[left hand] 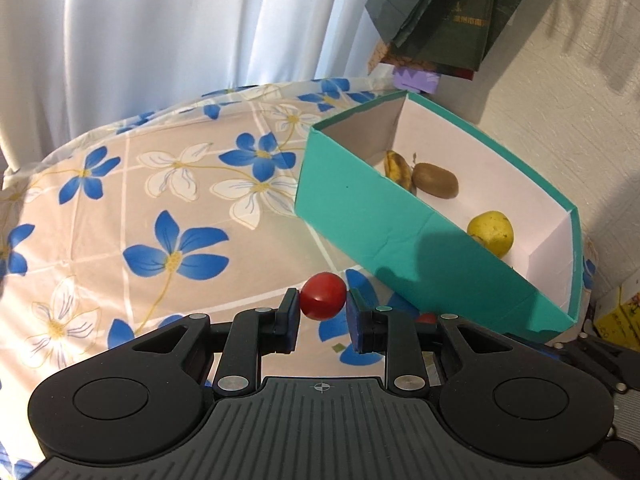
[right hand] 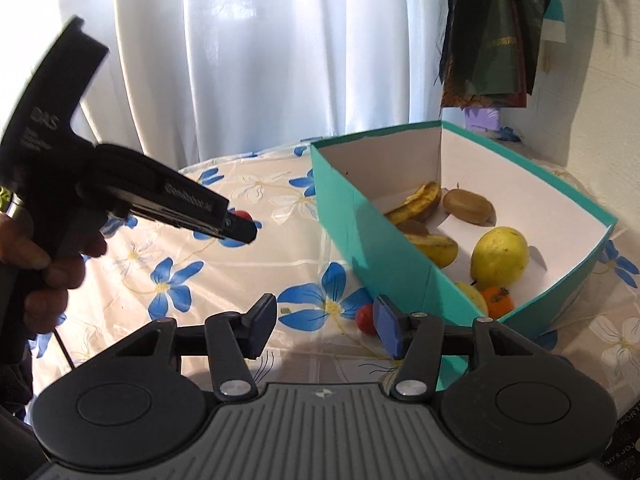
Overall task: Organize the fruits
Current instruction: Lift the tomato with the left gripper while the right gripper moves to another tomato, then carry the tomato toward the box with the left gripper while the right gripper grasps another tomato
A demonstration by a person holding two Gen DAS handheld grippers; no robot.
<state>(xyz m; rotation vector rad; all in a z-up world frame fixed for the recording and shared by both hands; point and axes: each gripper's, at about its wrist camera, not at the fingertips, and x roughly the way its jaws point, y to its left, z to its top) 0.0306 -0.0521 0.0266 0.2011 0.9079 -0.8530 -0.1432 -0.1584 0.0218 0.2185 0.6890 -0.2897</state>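
Few words can be read. In the right wrist view, the body of the left gripper (right hand: 236,222), at about nine o'clock in the picture, bears white lettering that reads roughly "GenRobot.AI" along its side; higher on its handle stand the letters "DAS", with smaller lines under them too blurred to read. At five o'clock, at the picture's edge, a dark box (right hand: 624,446) carries pale upside-down letters, partly cut off. The gold print on the dark green bags (left hand: 460,16) at one o'clock in the left wrist view is too small to read.
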